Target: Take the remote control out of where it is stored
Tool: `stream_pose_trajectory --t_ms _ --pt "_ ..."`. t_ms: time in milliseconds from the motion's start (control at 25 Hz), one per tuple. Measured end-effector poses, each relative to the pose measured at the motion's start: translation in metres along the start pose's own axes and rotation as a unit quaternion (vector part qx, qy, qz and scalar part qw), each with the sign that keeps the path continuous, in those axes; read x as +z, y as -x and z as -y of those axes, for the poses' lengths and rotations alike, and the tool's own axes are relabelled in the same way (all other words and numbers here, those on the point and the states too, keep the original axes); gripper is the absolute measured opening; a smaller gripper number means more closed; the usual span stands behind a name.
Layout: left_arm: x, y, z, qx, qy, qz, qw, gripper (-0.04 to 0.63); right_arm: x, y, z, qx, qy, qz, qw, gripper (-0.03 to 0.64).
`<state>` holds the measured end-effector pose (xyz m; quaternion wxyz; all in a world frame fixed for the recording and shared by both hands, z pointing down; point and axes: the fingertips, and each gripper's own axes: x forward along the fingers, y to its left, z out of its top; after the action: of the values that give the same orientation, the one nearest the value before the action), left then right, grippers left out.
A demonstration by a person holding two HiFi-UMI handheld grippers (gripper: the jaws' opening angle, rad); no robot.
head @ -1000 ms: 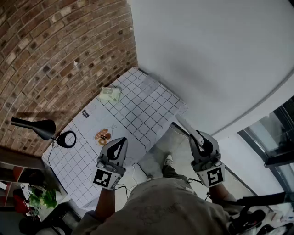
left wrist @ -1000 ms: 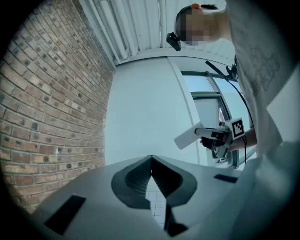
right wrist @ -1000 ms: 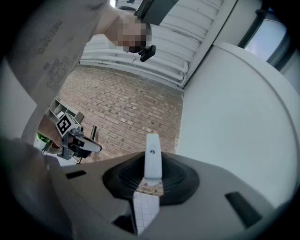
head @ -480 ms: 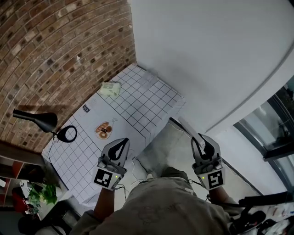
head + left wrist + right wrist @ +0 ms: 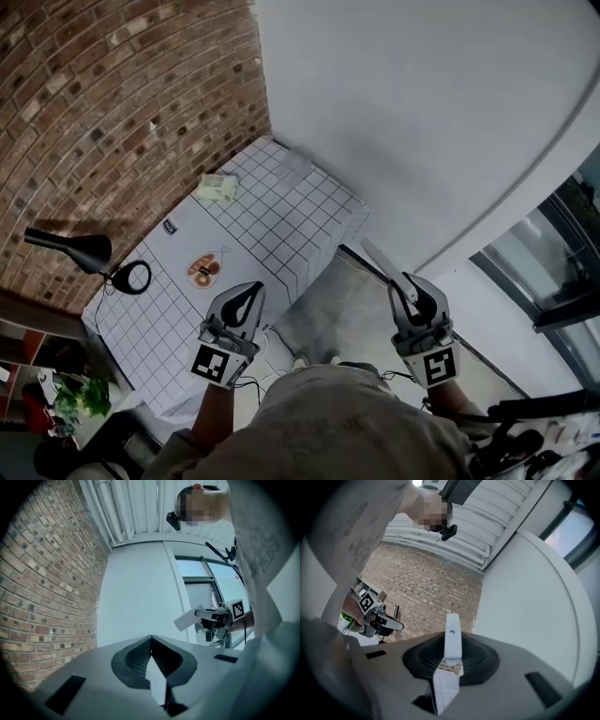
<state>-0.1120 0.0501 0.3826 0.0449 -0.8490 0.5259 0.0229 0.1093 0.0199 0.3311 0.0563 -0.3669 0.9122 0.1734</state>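
Person is backing away from the table [image 5: 281, 225]: it is sitting further up-left in the head view than a second ago, and both grippers are travelling with the body. The right gripper [image 5: 410, 289] is staying clamped on the remote control [image 5: 380, 262]. Jaw gap isn't changing; it's narrow, with the pads pressing on the remote's lower end and the rest sticking out past the tips. The left gripper [image 5: 251, 291] is riding along empty, jaws closed with tips meeting. My read: extraction is done and this is carry-away. The remote is hanging over the floor [image 5: 328, 300], off the table's near edge and touching nothing but the jaws. It's showing as a slim white bar with a rounded end and a small dark mark near the top. Buttons aren't resolving from here.
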Motion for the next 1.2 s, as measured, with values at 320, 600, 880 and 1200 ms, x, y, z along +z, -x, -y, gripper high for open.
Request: stream_pose_trajectory --t_ms 320,600,880,1200 --pt "0.007 -0.009 0.015 0.016 -0.01 -0.003 0.9998 0.005 -0.002 0.014 0.019 0.002 0.025 0.004 1.0 0.083" --pt "0.017 -0.013 0.022 0.022 -0.019 -0.008 0.9996 0.005 0.003 0.02 0.024 0.009 0.013 0.015 1.0 0.083" --pt "0.026 -0.007 0.028 0.035 -0.027 -0.001 0.999 0.005 0.009 0.027 0.02 0.013 0.006 0.024 1.0 0.083" --pt "0.028 -0.004 0.031 0.044 -0.036 -0.001 0.9984 0.005 0.014 0.036 0.02 0.009 0.0 0.027 1.0 0.083"
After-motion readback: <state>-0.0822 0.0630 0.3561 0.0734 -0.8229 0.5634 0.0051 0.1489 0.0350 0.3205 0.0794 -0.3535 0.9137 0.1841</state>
